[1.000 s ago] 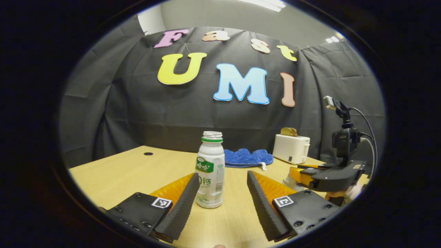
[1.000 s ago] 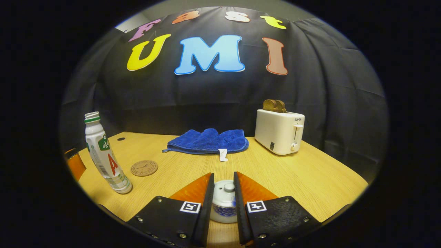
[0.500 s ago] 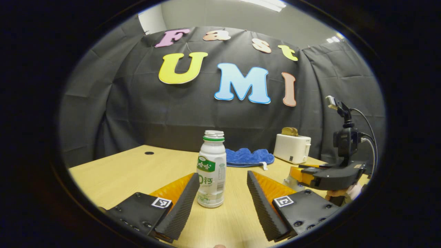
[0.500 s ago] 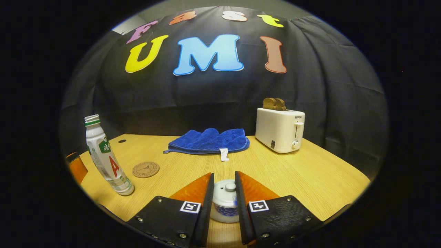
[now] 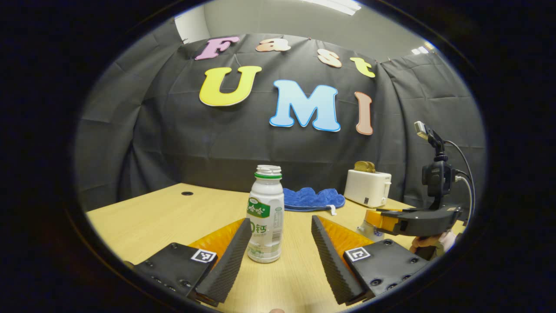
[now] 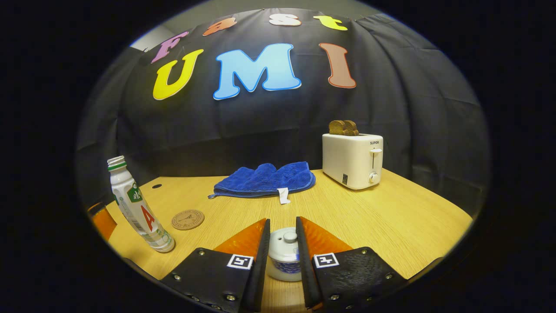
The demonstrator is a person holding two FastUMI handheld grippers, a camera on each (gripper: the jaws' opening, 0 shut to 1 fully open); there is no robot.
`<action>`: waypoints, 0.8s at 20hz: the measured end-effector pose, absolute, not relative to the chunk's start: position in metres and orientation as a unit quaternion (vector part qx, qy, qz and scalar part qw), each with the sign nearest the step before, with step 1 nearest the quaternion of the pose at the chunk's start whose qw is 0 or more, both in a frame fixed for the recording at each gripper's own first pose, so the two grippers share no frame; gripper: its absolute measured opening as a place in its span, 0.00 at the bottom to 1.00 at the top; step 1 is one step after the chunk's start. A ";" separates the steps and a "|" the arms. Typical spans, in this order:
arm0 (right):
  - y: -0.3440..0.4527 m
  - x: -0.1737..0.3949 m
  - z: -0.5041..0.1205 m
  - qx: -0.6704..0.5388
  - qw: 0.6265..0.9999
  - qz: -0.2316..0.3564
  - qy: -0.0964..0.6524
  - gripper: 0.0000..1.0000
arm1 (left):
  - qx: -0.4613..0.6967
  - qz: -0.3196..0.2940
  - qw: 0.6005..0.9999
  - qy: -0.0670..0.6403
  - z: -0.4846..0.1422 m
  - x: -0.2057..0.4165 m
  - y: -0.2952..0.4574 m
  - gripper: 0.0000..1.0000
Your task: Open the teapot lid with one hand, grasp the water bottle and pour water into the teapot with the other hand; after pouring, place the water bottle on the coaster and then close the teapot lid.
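Observation:
A white water bottle (image 5: 266,215) with a green label and no cap stands upright on the wooden table (image 5: 165,217). My left gripper (image 5: 280,221) is open around it, one finger close by its left side, the other well apart on the right. My right gripper (image 6: 282,221) is shut on the teapot lid (image 6: 284,240), a white lid with a knob, over the blue-patterned teapot (image 6: 284,268). That bottle (image 6: 139,208) stands at the left in the right gripper view, with the round cork coaster (image 6: 187,219) just beyond it. The right gripper (image 5: 391,221) and a hand appear at the right.
A folded blue cloth (image 6: 266,179) lies at the back middle of the table. A white toaster (image 6: 352,160) with toast in it stands at the back right. A small round hole (image 5: 187,194) sits in the tabletop at the far left.
The right gripper has tilted a little while staying shut on the lid, so its view has rolled. The left gripper and the bottle have hardly moved.

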State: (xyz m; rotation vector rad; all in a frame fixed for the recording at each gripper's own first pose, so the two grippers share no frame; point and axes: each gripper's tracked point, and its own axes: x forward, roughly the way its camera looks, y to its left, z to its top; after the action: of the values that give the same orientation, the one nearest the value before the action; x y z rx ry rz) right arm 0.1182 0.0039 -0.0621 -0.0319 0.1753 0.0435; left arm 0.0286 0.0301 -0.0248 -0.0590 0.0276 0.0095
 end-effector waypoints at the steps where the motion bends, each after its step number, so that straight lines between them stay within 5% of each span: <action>1: -0.002 0.119 -0.064 0.003 0.996 0.021 0.088 0.22 | -0.030 0.004 0.999 0.015 -0.025 0.029 0.030 0.96; 2: 0.001 0.116 -0.061 -0.001 0.996 0.020 0.088 0.07 | -0.030 0.004 0.999 0.016 -0.026 0.029 0.030 0.96; 16: -0.017 0.108 -0.033 0.018 0.999 0.011 0.027 0.07 | -0.024 0.009 0.999 0.027 -0.035 0.036 0.035 0.96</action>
State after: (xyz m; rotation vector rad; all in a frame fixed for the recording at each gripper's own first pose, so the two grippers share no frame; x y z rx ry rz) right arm 0.1083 -0.0170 -0.0334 0.0366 0.0542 0.0225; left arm 0.0357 0.0355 -0.0347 -0.0482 0.0549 0.0184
